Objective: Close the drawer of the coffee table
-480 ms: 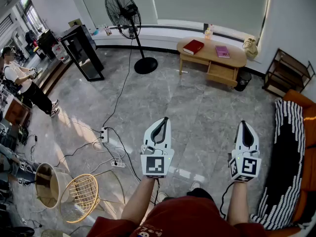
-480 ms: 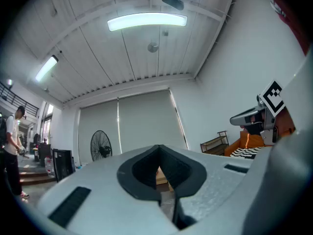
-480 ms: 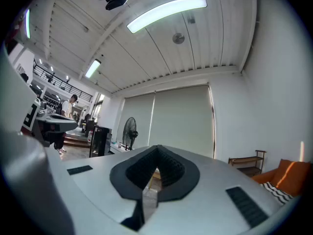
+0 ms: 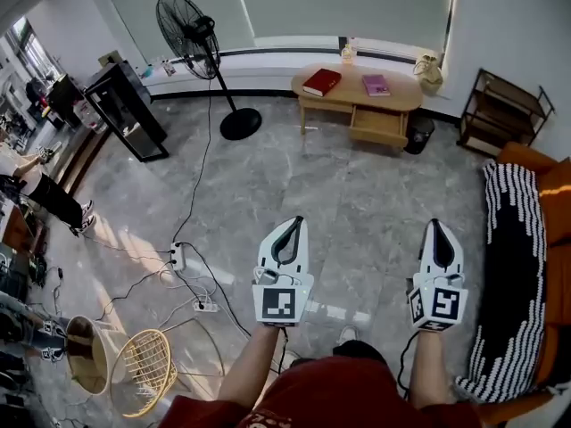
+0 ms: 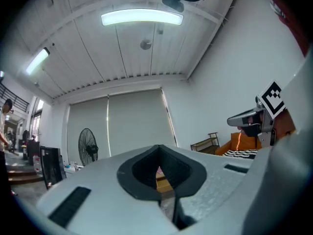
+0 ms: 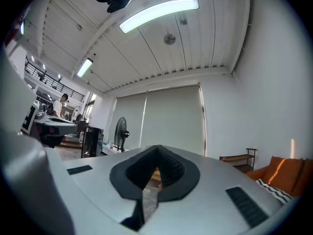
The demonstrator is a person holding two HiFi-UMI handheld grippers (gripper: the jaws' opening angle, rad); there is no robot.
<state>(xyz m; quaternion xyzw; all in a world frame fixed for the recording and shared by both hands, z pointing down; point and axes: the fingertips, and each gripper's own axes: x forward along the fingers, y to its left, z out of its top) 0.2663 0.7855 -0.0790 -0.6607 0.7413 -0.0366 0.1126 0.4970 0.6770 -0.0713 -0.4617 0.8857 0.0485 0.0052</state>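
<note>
Looks like the getting-close step, with nothing pushed yet. See the left gripper (image 4: 291, 224) and the right gripper (image 4: 436, 226) both shut tight with nothing in them, held level, well apart from the coffee table (image 4: 350, 86) by the far window wall. Find the drawer (image 4: 379, 125) sticking out at the right part of the table's front edge, face pointing toward the grippers, long side along that edge. Next, probably: walk up, touch the face, push straight in.
</note>
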